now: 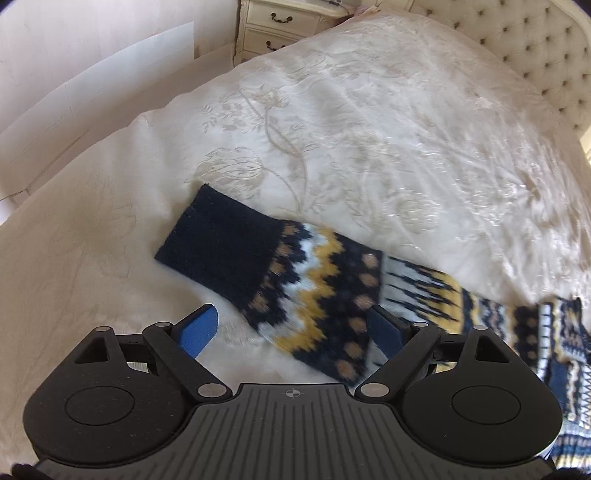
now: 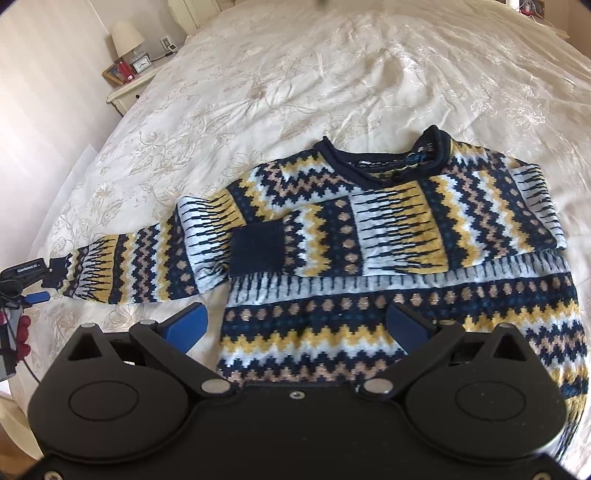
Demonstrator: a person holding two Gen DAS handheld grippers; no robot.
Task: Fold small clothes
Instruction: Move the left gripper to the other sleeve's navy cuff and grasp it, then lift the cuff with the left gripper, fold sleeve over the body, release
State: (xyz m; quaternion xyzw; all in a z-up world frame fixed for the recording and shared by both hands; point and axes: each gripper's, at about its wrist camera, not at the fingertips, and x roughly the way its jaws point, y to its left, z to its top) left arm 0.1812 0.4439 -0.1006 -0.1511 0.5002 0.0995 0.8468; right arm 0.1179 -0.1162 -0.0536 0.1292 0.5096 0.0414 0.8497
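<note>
Left wrist view: wall at 10 o'clock, white board (image 1: 99, 70) leaning on it. Cream dresser (image 1: 280, 26) at 12, tufted headboard (image 1: 535, 48) at 1–2. Bed (image 1: 369, 129) with cream floral cover fills the rest. Sleeve (image 1: 295, 280) of the sweater lies flat on the cover, running from centre toward 4 o'clock; navy cuff (image 1: 218, 240) at its 9 o'clock end, pattern blurred. Left tongs (image 1: 291, 332) spread wide, nothing gripped: left pad over bare cover, right pad over the sleeve; contact cannot tell.

Right wrist view: left tongs (image 2: 35, 284) seen at 9 o'clock by the edge, just beside the tip of the outstretched sleeve (image 2: 140, 266); its state is not readable from here. Red thing under it at 8, too small to tell. Nightstand (image 2: 129, 88) at 10–11 with lamp (image 2: 127, 37), clock, frame. Sweater (image 2: 388, 258), navy, yellow, white and tan zigzags, lies flat on the bed (image 2: 332, 74), centre to 3 o'clock, collar (image 2: 388, 162) toward 12. One sleeve stretches out toward 9. Other sleeve folded across the chest, its navy cuff (image 2: 256, 251) near centre. Hem toward 6, partly hidden by the tool. Right tongs (image 2: 297, 326) spread wide, empty, above the lower body of the sweater: left pad over bare cover just beside the sweater edge, right pad over the knit.
</note>
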